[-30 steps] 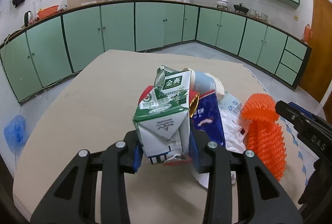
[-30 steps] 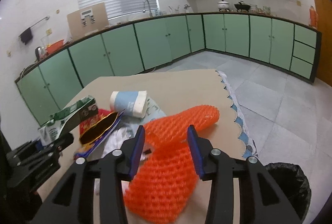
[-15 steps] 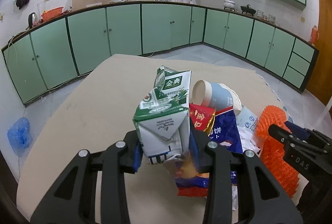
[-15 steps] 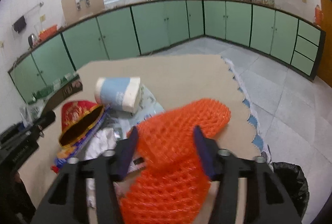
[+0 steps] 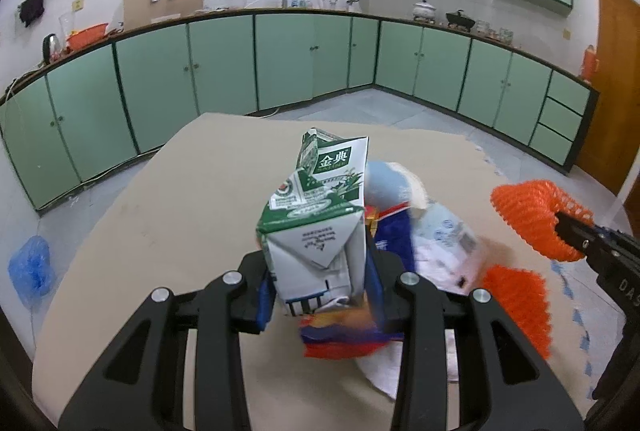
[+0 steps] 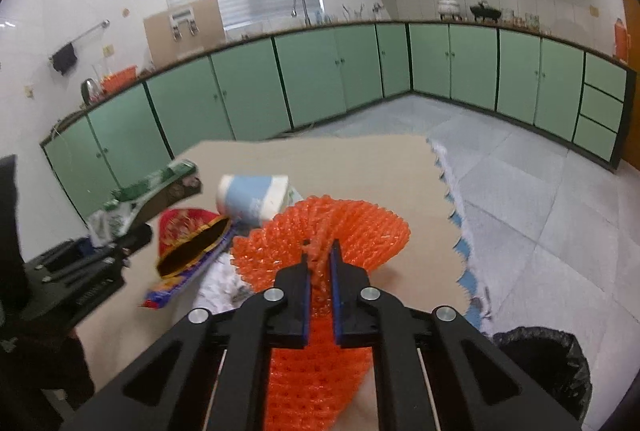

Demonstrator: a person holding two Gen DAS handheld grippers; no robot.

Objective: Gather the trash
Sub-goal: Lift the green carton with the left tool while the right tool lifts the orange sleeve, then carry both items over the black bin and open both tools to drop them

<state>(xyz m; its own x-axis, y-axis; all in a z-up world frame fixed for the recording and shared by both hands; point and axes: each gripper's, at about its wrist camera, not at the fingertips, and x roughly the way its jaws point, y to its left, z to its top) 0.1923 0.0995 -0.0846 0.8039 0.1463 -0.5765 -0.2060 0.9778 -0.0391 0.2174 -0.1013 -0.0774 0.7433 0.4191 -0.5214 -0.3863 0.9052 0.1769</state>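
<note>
Beige desk point(image 6: 360, 167) edging onto open tiled floor; right gripper point(image 6: 319, 271) is closing, pinching orange foam netting point(image 6: 344, 231); left gripper point(image 5: 320, 295) is clamping a green-white "金典" milk carton point(image 5: 320, 223).

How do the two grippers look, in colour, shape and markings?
Both grippers are matte black plastic. The left gripper and the right gripper each have two long arms with open slots, round silver screws at the joints, and blue pads inside the fingers. White letters, partly cut off, mark the right gripper's body in the left wrist view.
</note>
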